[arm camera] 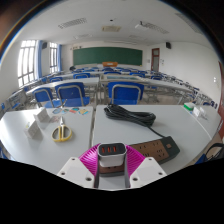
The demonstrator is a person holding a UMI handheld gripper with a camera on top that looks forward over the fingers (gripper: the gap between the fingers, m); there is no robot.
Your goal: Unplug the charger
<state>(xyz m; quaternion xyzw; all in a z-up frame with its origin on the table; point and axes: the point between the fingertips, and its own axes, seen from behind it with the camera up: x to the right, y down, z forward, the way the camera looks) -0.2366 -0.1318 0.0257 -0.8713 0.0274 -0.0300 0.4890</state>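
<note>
A white charger [111,151] with a dark face and orange-red ports sits between my fingers. My gripper [111,156] is shut on it; the magenta pads [89,160] press in on both its sides. A dark power strip [158,149] lies on the white table [30,150] just to the right of the charger and runs away to the right. The charger is at the strip's near end; I cannot tell whether its prongs are in a socket.
A coiled black cable [129,115] lies on the table beyond the charger. Small white objects [38,127] and a small yellow item [62,134] stand to the left. Blue chairs [124,93] and desks fill the room behind, with a green board [111,56] on the far wall.
</note>
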